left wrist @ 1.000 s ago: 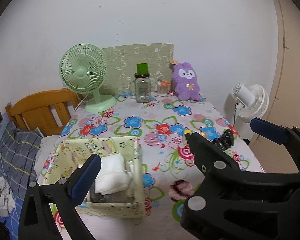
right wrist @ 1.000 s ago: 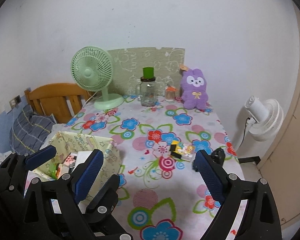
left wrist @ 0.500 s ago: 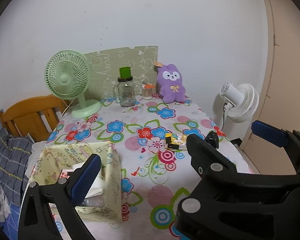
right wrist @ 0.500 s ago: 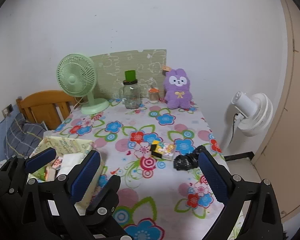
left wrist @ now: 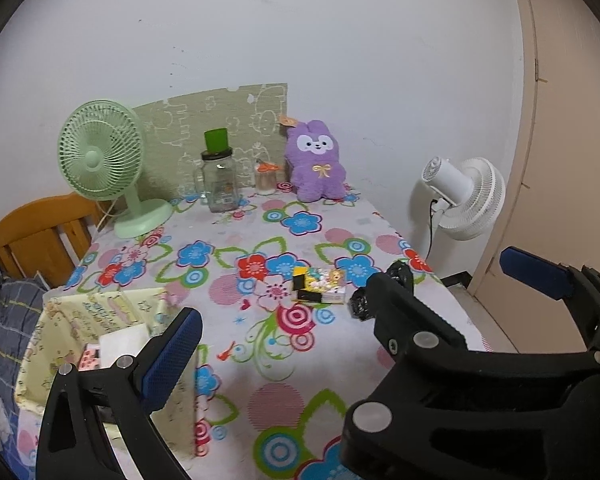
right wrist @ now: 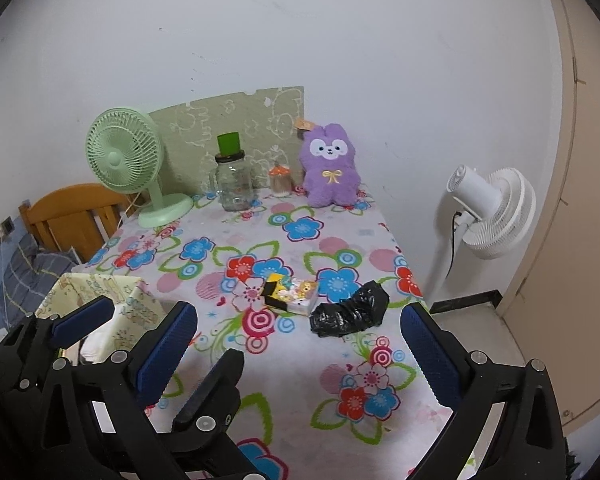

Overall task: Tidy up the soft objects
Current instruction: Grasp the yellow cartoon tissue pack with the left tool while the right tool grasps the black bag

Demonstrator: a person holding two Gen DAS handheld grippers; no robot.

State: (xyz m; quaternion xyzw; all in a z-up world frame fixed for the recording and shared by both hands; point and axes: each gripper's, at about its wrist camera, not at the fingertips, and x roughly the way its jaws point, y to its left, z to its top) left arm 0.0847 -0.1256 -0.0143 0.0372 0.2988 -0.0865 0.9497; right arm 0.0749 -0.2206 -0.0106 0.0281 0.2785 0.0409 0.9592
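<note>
A purple plush bunny sits upright at the table's far edge against the wall. Nearer lie a cartoon-print tissue pack and a crumpled black plastic bag, side by side. A yellow fabric box holding white items stands at the front left corner. My right gripper hangs open and empty above the front of the table, short of the pack and bag. My left gripper is open beside it, its fingers interleaved with the right one's. The right gripper hides the left's right finger.
A green desk fan, a glass jar with a green cap and a small orange-lidded jar line the back of the flowered tablecloth. A white floor fan stands right of the table; a wooden headboard and bedding lie left.
Both grippers slid right along the table's front. The yellow box drifted to the left of both views and the black bag came fully into sight. The right jaws spread slightly wider.
</note>
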